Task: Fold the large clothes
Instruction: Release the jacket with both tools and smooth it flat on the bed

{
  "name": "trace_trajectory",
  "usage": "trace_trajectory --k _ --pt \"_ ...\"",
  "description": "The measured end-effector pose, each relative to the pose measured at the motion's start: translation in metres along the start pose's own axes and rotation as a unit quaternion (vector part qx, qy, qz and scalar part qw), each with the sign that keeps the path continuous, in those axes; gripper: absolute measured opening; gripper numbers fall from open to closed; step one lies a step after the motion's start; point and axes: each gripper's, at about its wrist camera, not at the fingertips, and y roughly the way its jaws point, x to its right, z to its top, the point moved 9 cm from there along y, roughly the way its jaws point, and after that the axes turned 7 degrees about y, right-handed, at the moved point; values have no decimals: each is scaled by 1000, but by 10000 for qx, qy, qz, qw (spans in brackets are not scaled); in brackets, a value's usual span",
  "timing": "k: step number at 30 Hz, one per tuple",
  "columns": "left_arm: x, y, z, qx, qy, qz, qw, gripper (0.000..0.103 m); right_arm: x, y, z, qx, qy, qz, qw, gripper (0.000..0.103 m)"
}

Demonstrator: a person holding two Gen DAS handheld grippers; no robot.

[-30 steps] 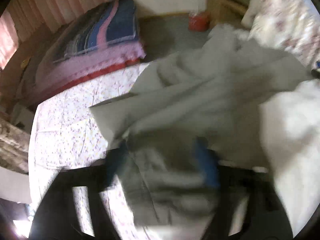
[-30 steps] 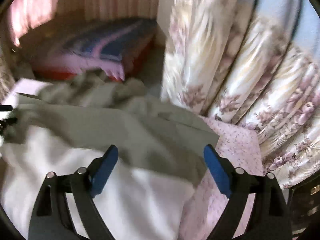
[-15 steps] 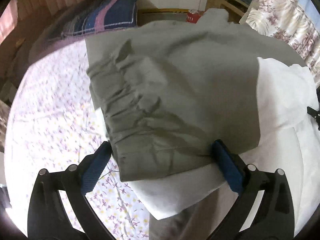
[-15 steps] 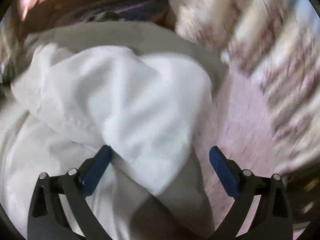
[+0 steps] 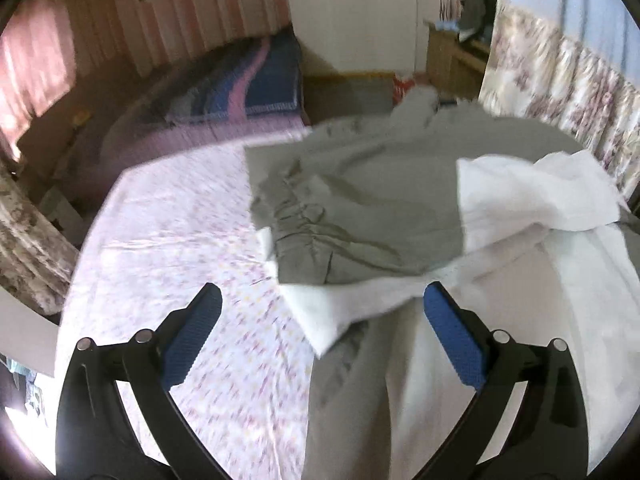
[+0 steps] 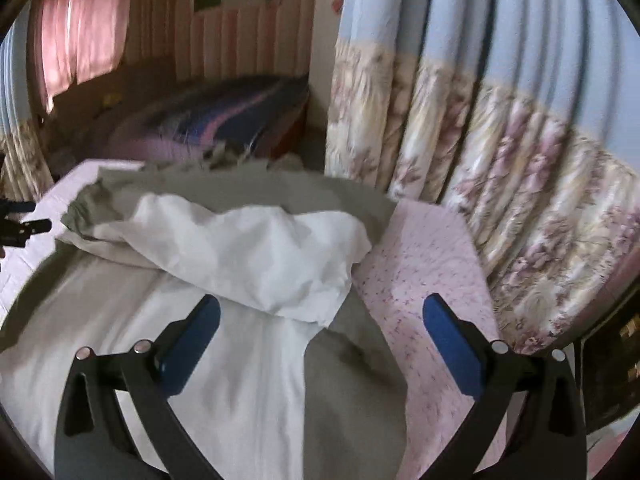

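A large grey-and-white garment (image 5: 360, 224) lies on the bed's floral sheet (image 5: 168, 240), its far half folded back over the near half, with a gathered grey waistband facing me. My left gripper (image 5: 320, 316) is open and empty, above the folded garment's near left edge. In the right wrist view the same garment (image 6: 248, 248) shows with a rumpled white flap on top. My right gripper (image 6: 320, 320) is open and empty, just above that flap's near corner. The tip of the left gripper (image 6: 20, 220) shows at that view's left edge.
A blue-and-pink striped quilt (image 5: 240, 88) lies on a second bed behind. Floral curtains (image 6: 500, 160) hang close on the right. A wooden cabinet (image 5: 452, 60) and a red object (image 5: 404, 84) stand at the far wall. Bare sheet (image 6: 420, 264) lies right of the garment.
Both grippers let go of the garment after carrying it over into a fold, then pulled back. The cloth now lies still on the bed.
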Motion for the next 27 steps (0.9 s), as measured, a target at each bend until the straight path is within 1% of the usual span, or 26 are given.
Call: trace_trajectory --k 2,4,5,7,9,10,12,13,15,17,21,23,25,27 --pt "4 -26 -8 240 -42 47 9997 100 5 -9 -10 64 87 -276 9996 101" --pt "8 -48 -16 403 -80 83 9991 100 14 -7 -30 -300 165 -689 9970 101" --pt "10 -56 -21 456 -109 81 9989 100 20 -5 -38 -408 191 -916 9948 101" --pt "18 -76 -29 555 -201 -52 9982 100 27 -10 -49 -315 181 -1188 9923 101" --pt "27 -91 -37 640 -284 -224 9973 100 33 -20 -55 -145 222 -1296 9912 101" --pt "32 -98 -42 679 -346 -290 9967 100 36 -29 -57 -20 276 -1335 9907 101" --pt "33 -110 -51 802 -426 -213 9956 100 40 -49 -59 266 465 -1314 9899 101" --pt "33 -116 -55 896 -422 -56 9951 100 41 -57 -60 342 569 -1256 9899 101" --pt "34 -125 -64 953 -320 204 9947 100 45 -71 -67 431 791 -1096 9899 101" --pt "36 -128 -70 945 -304 326 9945 100 43 -84 -75 523 875 -989 9899 101" --pt "36 -134 -85 936 -356 397 9942 100 35 -103 -95 669 734 -1187 9879 101" --pt "33 -134 -95 914 -428 395 9941 100 33 -108 -104 660 708 -1242 9875 101" --pt "30 -129 -104 838 -469 342 9948 100 31 -112 -116 635 762 -1290 9867 101" --pt "27 -126 -113 764 -535 302 9952 100 29 -118 -124 658 924 -1217 9861 101"
